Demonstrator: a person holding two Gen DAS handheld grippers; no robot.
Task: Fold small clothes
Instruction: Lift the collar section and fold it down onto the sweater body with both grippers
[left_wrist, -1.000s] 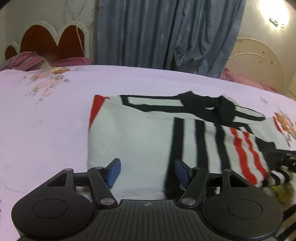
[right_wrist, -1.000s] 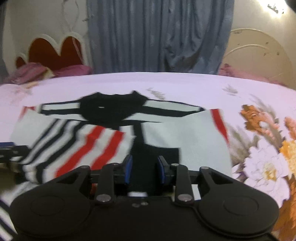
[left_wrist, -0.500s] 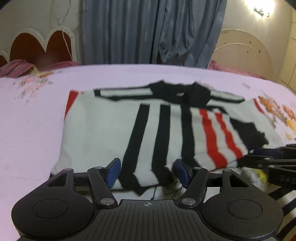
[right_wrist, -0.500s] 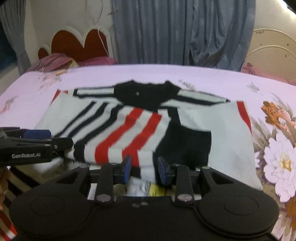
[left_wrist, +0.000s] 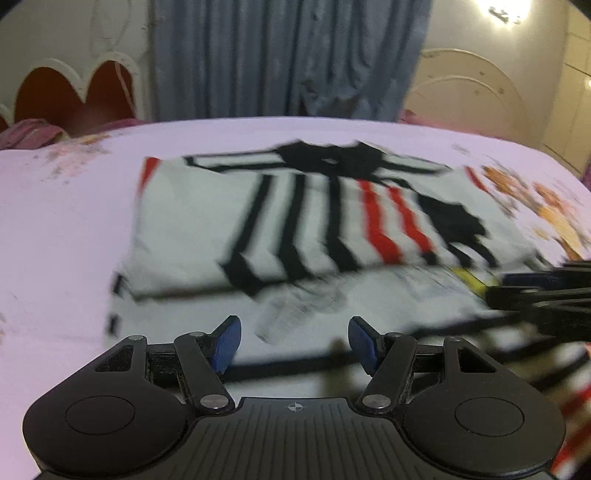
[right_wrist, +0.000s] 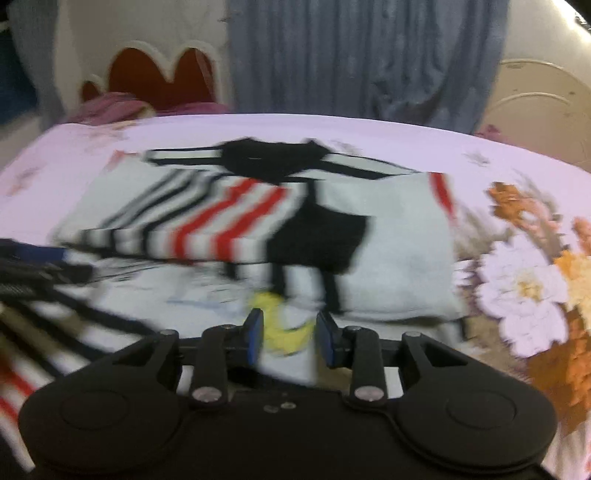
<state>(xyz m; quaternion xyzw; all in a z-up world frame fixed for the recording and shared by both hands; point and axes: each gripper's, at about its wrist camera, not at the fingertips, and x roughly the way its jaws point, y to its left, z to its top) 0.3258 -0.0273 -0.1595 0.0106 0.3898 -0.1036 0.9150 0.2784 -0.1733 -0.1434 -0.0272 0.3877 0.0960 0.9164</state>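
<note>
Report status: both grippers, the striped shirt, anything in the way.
Left gripper open, holding nothing. Right gripper open, nothing pinched. Striped shirt on the bed sheet, sleeves folded in. Nothing in the way.

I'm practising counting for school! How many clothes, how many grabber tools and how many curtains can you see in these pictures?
Clothes: 1, a white knitted top with black and red stripes, lying on the lilac flowered bedsheet.
Grabber tools: 2, the left gripper and the right gripper, both black with blue pads.
Curtains: 1, a blue-grey fabric curtain.
Total: 4.
</note>
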